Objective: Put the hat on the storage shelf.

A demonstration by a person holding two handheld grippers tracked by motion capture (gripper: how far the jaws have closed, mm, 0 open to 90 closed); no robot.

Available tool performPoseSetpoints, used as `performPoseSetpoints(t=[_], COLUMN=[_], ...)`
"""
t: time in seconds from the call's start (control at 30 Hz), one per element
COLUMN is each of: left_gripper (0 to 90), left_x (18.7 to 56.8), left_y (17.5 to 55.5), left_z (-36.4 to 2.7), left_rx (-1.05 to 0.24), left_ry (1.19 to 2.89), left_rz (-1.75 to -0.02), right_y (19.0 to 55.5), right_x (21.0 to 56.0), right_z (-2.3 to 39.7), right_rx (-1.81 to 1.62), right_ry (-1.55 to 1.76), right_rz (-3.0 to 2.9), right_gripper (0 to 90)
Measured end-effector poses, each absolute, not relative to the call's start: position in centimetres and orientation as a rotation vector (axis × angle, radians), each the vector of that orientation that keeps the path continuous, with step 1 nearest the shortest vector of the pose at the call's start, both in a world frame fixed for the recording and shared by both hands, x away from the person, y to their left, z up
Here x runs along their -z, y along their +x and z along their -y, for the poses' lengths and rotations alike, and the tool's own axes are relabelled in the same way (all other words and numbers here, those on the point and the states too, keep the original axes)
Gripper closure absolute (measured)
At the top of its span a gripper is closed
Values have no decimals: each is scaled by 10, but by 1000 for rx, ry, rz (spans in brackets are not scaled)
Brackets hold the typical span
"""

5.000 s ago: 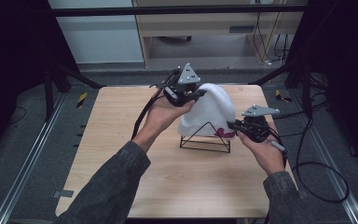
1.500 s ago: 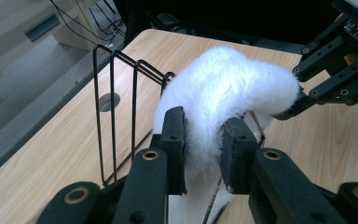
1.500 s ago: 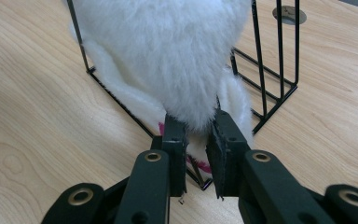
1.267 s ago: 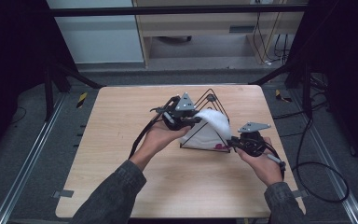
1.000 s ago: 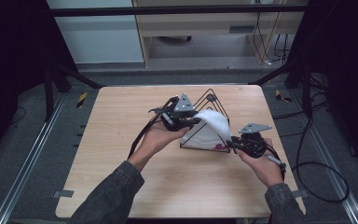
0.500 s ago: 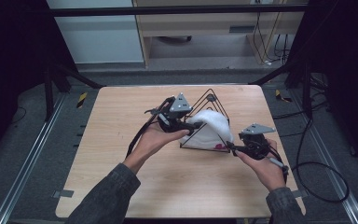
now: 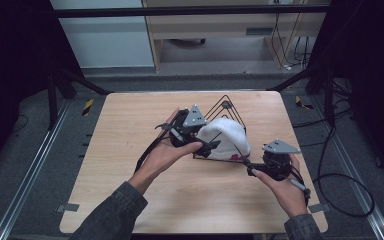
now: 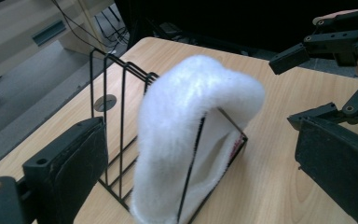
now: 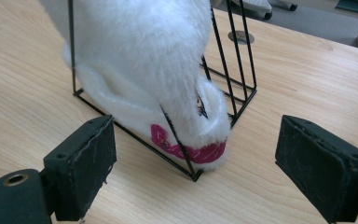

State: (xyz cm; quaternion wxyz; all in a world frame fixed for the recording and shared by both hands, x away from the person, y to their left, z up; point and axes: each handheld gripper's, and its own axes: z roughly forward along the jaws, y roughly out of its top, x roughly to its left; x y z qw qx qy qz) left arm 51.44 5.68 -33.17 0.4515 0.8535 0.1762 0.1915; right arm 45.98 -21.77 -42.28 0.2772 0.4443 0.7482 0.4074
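A white fluffy hat (image 7: pixel 226 136) with a pink trim (image 9: pixel 205 151) hangs draped over a black wire triangular rack (image 7: pixel 225 105) on the wooden table (image 7: pixel 130 125). My left gripper (image 7: pixel 211 146) is at the hat's left side; its jaws have just been opening and stand wide apart. In the left gripper view the hat (image 8: pixel 191 121) is ahead, touching neither pad. My right gripper (image 7: pixel 247 166) is at the rack's near right corner. Its jaws have also just been opening, and the hat's trimmed edge (image 9: pixel 149 60) lies free beyond the right gripper (image 9: pixel 200 163).
Bare tabletop lies in front of the rack and to its left. A black cable (image 7: pixel 340 180) trails off the table's right edge. Dark frame rails (image 7: pixel 40 165) run along both sides, and a light cabinet (image 7: pixel 220 30) stands behind.
Both grippers let go of the hat, their jaws spreading. The right hand drew back a little to the right. The hat stays draped on the rack.
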Motion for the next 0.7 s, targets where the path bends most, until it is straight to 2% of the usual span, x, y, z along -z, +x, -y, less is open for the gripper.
performPoseSetpoints(t=[0.47, 0.7], left_gripper=[26, 23], left_x=[324, 325], left_y=[488, 481], left_z=[-61, -67], left_rx=[-450, -440], left_ry=[2087, 2093], left_rz=[-384, -396], right_y=[443, 427], right_x=[417, 407], right_z=[214, 199], right_rx=[-1097, -1136], right_ry=[1120, 1057], right_rz=[-2009, -2043], right_gripper=[82, 69])
